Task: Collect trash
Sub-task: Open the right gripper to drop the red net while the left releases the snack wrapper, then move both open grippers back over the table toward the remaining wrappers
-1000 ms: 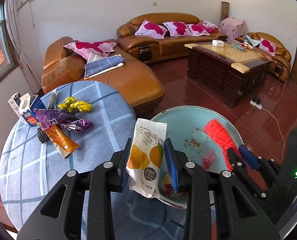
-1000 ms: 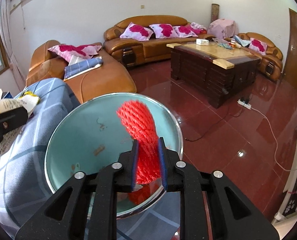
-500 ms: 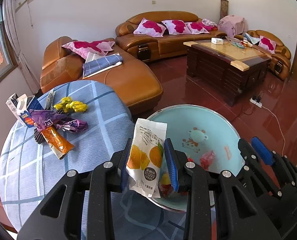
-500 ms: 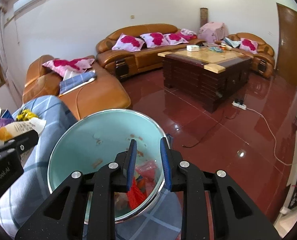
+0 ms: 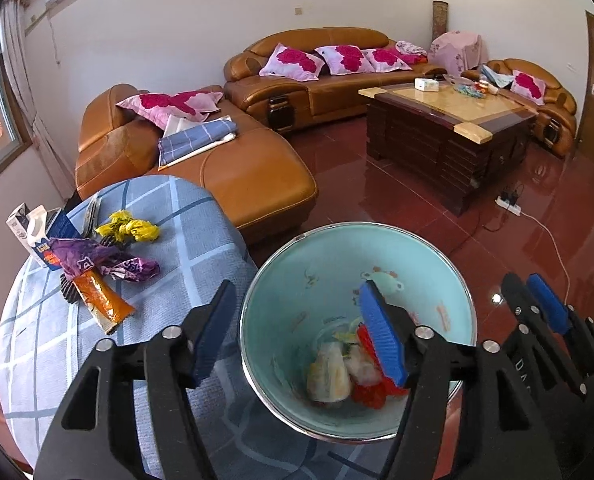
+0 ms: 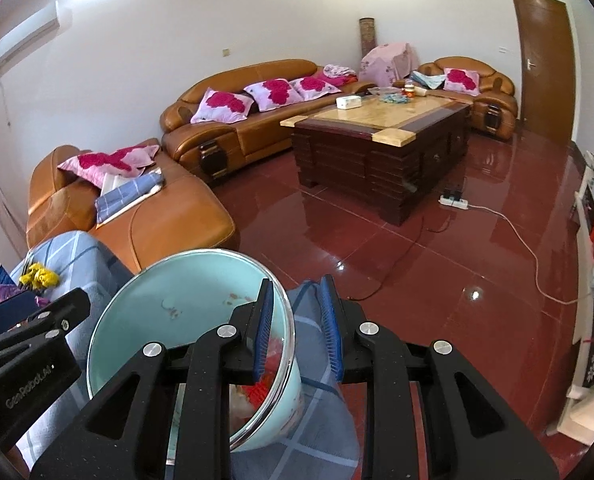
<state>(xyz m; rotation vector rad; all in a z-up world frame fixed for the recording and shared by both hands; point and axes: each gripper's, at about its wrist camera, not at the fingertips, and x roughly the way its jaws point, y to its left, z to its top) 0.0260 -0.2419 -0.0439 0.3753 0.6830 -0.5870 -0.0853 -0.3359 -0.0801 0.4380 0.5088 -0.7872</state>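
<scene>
Now your left tongs (image 5: 297, 332) have just sprung apart, empty, over the basin (image 5: 417, 256); your right tongs (image 6: 297, 328) straddle its rim, slightly parted, gripping nothing.

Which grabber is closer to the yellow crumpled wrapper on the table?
Left. The left gripper hangs open over the basin, beside the table side where the yellow wrapper lies. The right gripper sits at the basin's far rim, farther away.
</scene>
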